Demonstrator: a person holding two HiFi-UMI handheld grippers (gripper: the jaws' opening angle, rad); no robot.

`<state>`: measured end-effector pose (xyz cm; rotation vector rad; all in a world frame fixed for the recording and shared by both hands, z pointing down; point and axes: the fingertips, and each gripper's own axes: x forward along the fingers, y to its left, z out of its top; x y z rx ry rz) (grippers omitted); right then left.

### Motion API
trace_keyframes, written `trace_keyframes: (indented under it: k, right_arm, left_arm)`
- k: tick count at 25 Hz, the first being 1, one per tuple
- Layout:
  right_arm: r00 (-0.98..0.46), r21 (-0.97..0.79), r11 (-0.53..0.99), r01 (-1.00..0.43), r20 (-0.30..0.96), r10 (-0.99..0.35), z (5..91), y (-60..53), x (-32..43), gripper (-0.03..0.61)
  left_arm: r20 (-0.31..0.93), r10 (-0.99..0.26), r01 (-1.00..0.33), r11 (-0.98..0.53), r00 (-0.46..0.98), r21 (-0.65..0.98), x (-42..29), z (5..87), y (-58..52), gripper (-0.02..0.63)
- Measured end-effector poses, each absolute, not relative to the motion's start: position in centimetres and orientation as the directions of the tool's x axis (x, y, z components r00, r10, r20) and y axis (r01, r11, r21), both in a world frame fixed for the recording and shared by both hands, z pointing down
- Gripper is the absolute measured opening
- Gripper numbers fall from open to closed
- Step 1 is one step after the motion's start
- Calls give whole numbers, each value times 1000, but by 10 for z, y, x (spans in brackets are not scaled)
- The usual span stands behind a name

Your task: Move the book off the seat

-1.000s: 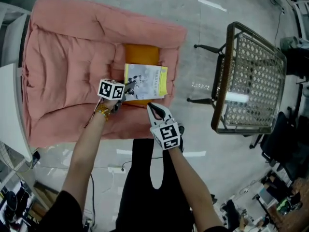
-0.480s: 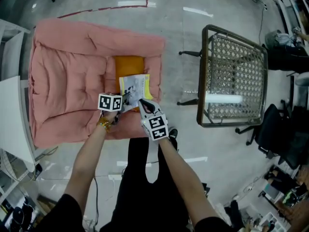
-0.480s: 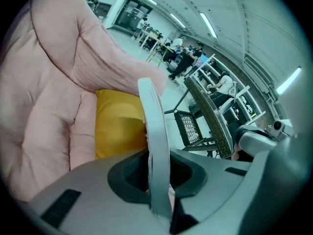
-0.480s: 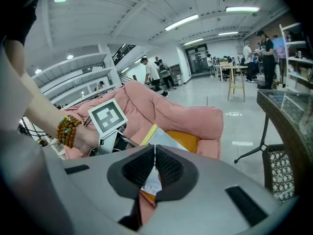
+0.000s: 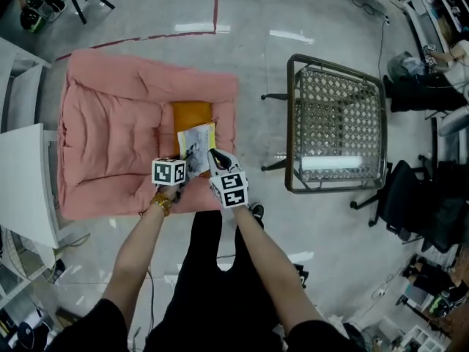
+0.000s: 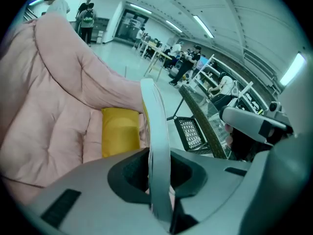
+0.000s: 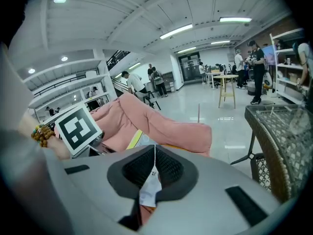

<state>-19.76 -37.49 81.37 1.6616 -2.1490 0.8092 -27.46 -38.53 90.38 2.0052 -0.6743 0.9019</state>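
The book (image 5: pixel 196 142), yellow-edged with a pale printed cover, is tilted up over the pink padded seat (image 5: pixel 110 145), just in front of the yellow cushion (image 5: pixel 192 114). My left gripper (image 5: pixel 188 160) is shut on the book's near left edge. In the left gripper view the book (image 6: pixel 157 131) stands edge-on between the pads, at the left gripper (image 6: pixel 159 173). My right gripper (image 5: pixel 214 157) is shut on the book's near right corner. In the right gripper view a white sheet of the book (image 7: pixel 149 192) is pinched by the right gripper (image 7: pixel 154 173).
A metal wire-mesh table (image 5: pixel 337 123) stands on the grey floor to the right of the seat, with a white tube lying on it. A white desk edge (image 5: pixel 22 182) is at the left. People and shelves show far off in the gripper views.
The book lay flat on the yellow cushion with only the left gripper at it. The right gripper has come up and shut on it, and the book now tilts up.
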Motion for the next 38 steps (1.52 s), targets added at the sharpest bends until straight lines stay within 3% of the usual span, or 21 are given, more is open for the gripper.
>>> trace_keyframes:
  k: [23, 38]
  right_arm:
    - [-348, -139, 324, -936, 506, -789, 678, -349, -201, 15]
    - [-392, -154, 363, -919, 447, -804, 649, -311, -117, 15]
  left_arm:
    - [666, -290, -682, -574, 687, 453, -282, 730, -367, 71]
    - [661, -372, -727, -556, 652, 404, -197, 686, -324, 71]
